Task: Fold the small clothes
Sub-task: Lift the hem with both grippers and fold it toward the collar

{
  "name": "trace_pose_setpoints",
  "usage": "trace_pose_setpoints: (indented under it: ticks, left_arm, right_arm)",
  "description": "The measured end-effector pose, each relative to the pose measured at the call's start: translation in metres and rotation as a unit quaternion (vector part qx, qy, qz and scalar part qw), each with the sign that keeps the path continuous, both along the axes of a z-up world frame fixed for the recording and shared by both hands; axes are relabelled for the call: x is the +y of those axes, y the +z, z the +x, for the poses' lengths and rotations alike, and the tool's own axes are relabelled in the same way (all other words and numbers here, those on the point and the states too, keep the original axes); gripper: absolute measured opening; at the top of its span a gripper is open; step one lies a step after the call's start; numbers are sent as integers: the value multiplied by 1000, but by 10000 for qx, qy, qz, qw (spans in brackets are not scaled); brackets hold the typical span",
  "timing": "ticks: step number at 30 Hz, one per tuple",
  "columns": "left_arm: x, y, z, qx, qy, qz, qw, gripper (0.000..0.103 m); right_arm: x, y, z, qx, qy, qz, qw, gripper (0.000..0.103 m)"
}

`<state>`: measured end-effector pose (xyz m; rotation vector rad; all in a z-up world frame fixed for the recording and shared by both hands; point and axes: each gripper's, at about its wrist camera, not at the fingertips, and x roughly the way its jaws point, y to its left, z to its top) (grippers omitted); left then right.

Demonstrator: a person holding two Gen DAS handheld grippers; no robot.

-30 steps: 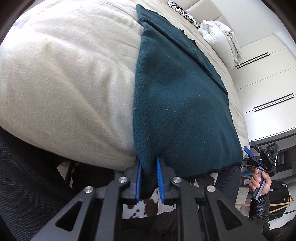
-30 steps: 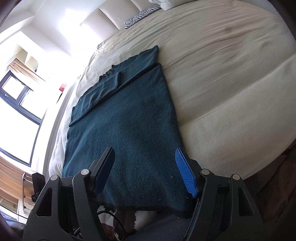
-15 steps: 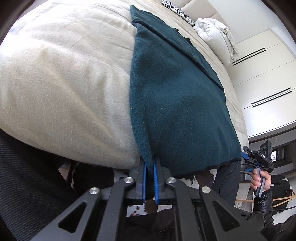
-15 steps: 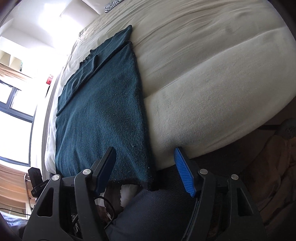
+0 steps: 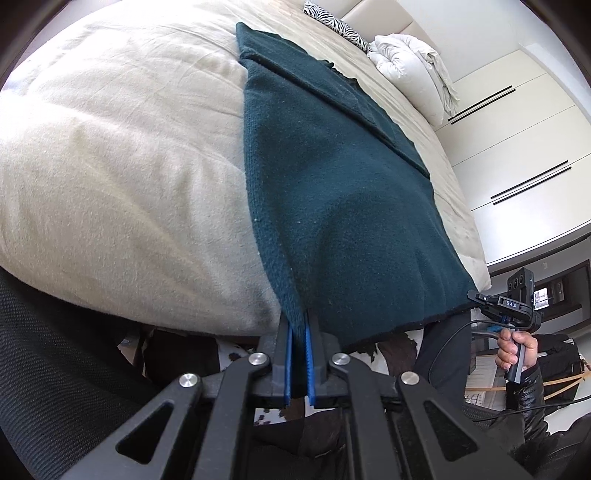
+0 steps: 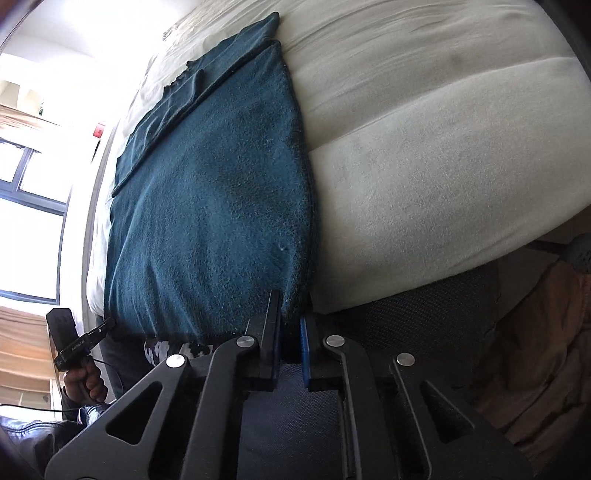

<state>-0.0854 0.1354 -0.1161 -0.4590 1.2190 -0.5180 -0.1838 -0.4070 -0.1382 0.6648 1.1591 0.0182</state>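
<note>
- My left gripper [image 5: 299, 332] has its blue pads pinched on the near left corner of the teal garment [image 5: 332, 192]; the cloth runs straight down between the pads at 6 o'clock of the left wrist view.
- My right gripper [image 6: 290, 325] is clamped on the opposite near corner, with cloth tucked between its narrow jaws, also at 6 o'clock of its own view.
- The garment lies flat on the cream bed [image 5: 122, 166], stretching from the near bed edge away toward 12 o'clock. Its hem hangs slightly over the mattress edge, and a folded-in strip, probably a sleeve, shows along its far side near 1 o'clock.
- I judge the step in hand to be the lengthwise fold: both near corners are secured, and nothing is lifted yet.
- Next, I would raise both corners together, keeping the hem taut between them, and carry it toward 12 o'clock to lay it on the far edge.
- Uneven lift would skew the fold, so both hands should travel at one pace.
- A zebra-print pillow [image 5: 336, 22] and white duvet [image 5: 410, 62] sit well beyond, near 1 o'clock.
</note>
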Motion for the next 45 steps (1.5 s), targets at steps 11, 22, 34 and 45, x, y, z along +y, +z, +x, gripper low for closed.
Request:
trace_pose_setpoints:
  ticks: [11, 22, 34, 45]
  left_arm:
    - [33, 52, 28, -436, 526, -1692, 9832, 7]
    - [52, 80, 76, -714, 1162, -2566, 9568, 7]
    - [61, 88, 147, -799, 1667, -2959, 9372, 7]
    - [49, 76, 235, -796, 1853, -2841, 9374, 7]
  right_arm:
    - [7, 69, 36, -1498, -95, 852, 9850, 7]
    - [-14, 115, 100, -2538, -649, 1151, 9582, 7]
    - [-43, 127, 174, -2856, -1143, 785, 9483, 6]
    - [-50, 115, 265, -2717, -1245, 387, 9535, 6]
